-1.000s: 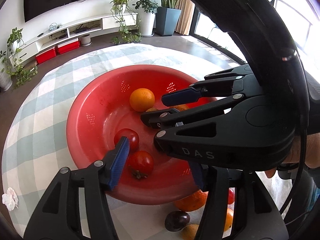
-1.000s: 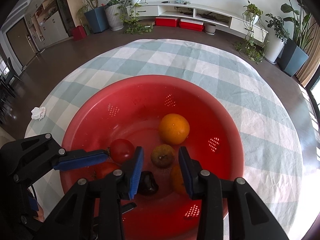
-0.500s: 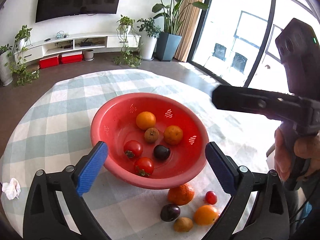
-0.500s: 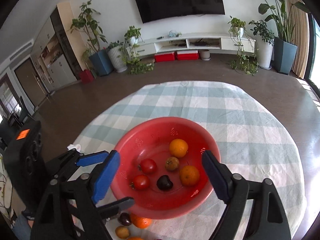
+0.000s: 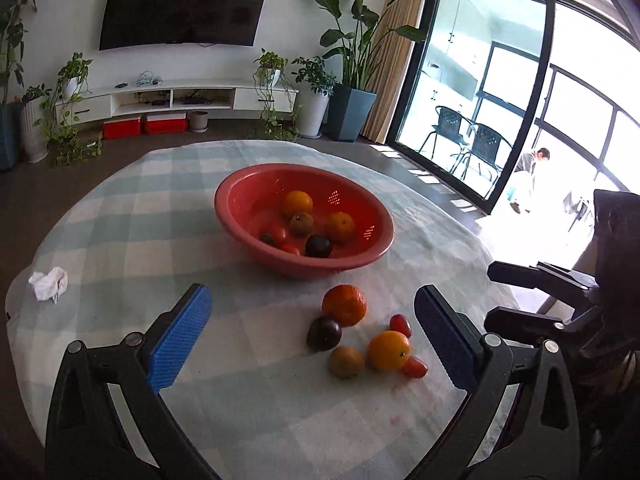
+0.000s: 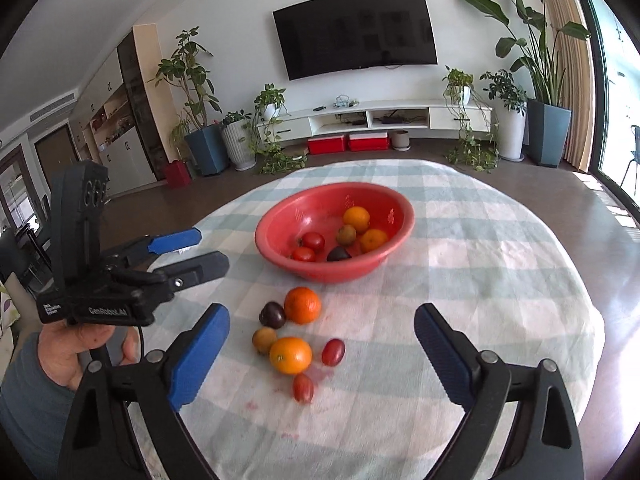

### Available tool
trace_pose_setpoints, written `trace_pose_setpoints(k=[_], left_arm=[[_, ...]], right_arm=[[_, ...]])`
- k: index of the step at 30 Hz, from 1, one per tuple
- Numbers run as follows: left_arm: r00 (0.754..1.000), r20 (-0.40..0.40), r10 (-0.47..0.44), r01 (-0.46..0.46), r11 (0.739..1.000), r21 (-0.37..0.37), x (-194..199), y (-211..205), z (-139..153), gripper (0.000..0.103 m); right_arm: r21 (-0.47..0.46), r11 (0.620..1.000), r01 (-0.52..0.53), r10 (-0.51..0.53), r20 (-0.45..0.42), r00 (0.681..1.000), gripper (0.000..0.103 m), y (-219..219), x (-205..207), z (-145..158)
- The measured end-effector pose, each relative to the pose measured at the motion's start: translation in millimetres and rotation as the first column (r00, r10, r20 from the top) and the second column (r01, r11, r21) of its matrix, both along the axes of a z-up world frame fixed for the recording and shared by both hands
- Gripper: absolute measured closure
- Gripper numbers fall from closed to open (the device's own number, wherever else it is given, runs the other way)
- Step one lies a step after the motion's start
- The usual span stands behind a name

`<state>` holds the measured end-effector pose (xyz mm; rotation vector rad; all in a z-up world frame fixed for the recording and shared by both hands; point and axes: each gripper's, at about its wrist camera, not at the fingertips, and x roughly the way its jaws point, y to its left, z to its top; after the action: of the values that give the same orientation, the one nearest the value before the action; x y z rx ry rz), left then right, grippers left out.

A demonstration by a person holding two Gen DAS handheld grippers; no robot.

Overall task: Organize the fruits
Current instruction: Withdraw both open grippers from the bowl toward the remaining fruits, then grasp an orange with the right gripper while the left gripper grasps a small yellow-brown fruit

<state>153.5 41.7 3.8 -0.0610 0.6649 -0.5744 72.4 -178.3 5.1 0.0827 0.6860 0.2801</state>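
Observation:
A red bowl on the checked tablecloth holds two oranges, a brown fruit, a dark plum and two tomatoes. In front of it lie loose fruits: a tangerine, a dark plum, a brown fruit, an orange and two small tomatoes. My left gripper is open and empty, back from the loose fruits. My right gripper is open and empty over the same cluster.
A crumpled white tissue lies near the table's left edge. The right gripper shows at the right side of the left wrist view; the left gripper shows at the left of the right wrist view. The round table's edge is close in front.
Both grippers have pulled back and up from inside the bowl to the near side of the table. Their jaws have opened wide. A dark plum now lies in the bowl.

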Motion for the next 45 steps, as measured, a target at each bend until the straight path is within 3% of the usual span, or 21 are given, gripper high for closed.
trace_pose_setpoints(k=[3,6,9,14,20,24,32,35,40,45], left_arm=[[0.999,-0.019,0.045,-0.045,0.999,-0.002,-19,11,-8,0.000],[0.997,-0.050,0.059,-0.059,0.998,0.007,-27,15,-18,0.000],[0.996,-0.054,0.064,-0.063,0.998,0.020,-27,16,-22,0.000],[0.992,-0.085,0.089,-0.089,0.996,-0.003,-16,22,-24,0.000],[0.988,-0.112,0.105,-0.108,0.994,-0.026,-9,28,-25,0.000],[0.989,-0.115,0.094,-0.098,0.995,-0.022,-8,24,-25,0.000],[0.988,-0.126,0.087,-0.089,0.996,-0.007,-3,18,-29,0.000],[0.988,-0.127,0.082,-0.083,0.997,-0.001,-3,17,-30,0.000],[0.988,-0.132,0.081,-0.079,0.997,0.015,-1,15,-34,0.000],[0.989,-0.135,0.052,-0.044,0.997,0.060,-1,4,-40,0.000]], right_arm=[[-0.043,0.998,-0.038,0.037,-0.039,0.999,0.025,10,2,-12],[-0.101,0.990,-0.101,0.096,-0.053,0.994,0.025,24,4,-19],[-0.188,0.964,-0.186,0.171,-0.096,0.981,0.034,41,13,-28],[-0.260,0.925,-0.276,0.234,-0.181,0.955,0.040,54,33,-43],[-0.302,0.889,-0.344,0.276,-0.245,0.929,0.054,61,50,-53],[-0.338,0.858,-0.388,0.306,-0.270,0.913,0.055,69,50,-58],[-0.366,0.831,-0.419,0.320,-0.302,0.898,0.057,73,51,-64],[-0.376,0.820,-0.431,0.328,-0.308,0.893,0.063,76,50,-65],[-0.343,0.845,-0.410,0.322,-0.284,0.903,0.064,70,48,-59],[-0.204,0.934,-0.294,0.258,-0.186,0.948,0.064,40,41,-39]])
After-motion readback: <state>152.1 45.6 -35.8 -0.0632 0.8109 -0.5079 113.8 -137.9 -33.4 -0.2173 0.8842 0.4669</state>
